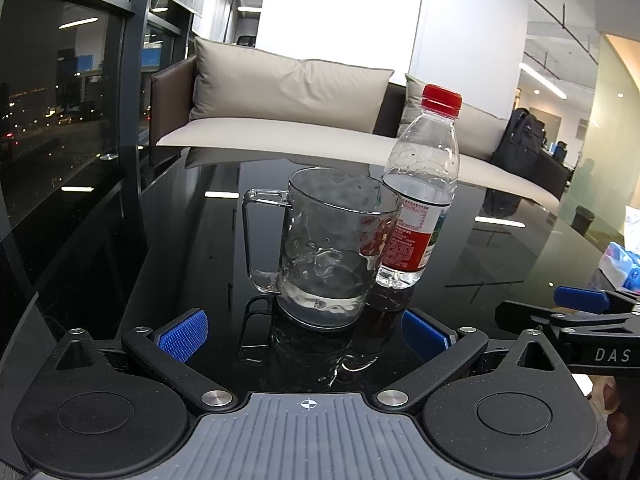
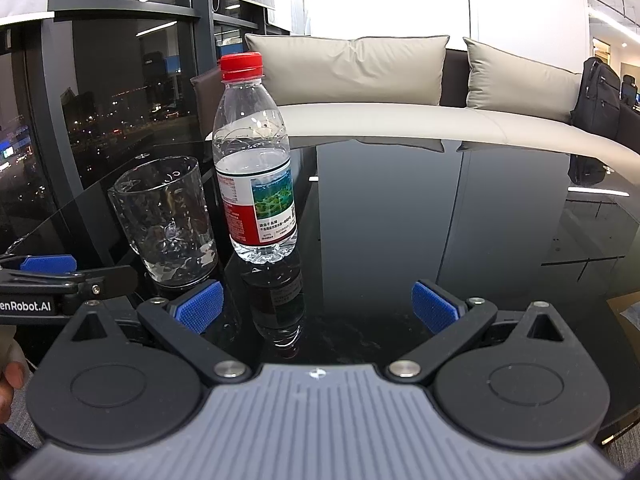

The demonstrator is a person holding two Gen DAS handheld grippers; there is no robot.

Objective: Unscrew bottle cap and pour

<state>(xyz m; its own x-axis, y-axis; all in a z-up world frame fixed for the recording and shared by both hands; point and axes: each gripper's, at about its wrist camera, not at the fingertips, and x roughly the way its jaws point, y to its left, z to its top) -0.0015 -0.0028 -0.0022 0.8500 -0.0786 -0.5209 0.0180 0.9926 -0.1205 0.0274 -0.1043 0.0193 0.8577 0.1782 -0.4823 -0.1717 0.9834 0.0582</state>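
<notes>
A clear plastic water bottle [image 1: 420, 184] with a red cap [image 1: 441, 100] and a red and green label stands upright on the glossy black table [image 1: 500, 248], partly filled. A glass mug [image 1: 332, 248] with a handle on its left stands just in front of the bottle, holding a little water. My left gripper [image 1: 304, 334] is open, low over the table, a short way before the mug. In the right wrist view the bottle [image 2: 254, 160], its cap [image 2: 241, 66] and the mug [image 2: 170, 220] stand ahead to the left. My right gripper [image 2: 320, 308] is open with nothing between its fingers.
A beige sofa [image 2: 360, 120] with cushions runs behind the table, with a black backpack [image 2: 596, 92] at its right end. Dark windows [image 1: 60, 100] line the left side. A blue and white packet [image 1: 622, 264] lies at the table's right edge. Fingers of a person's hand [image 2: 10, 376] show beside each gripper.
</notes>
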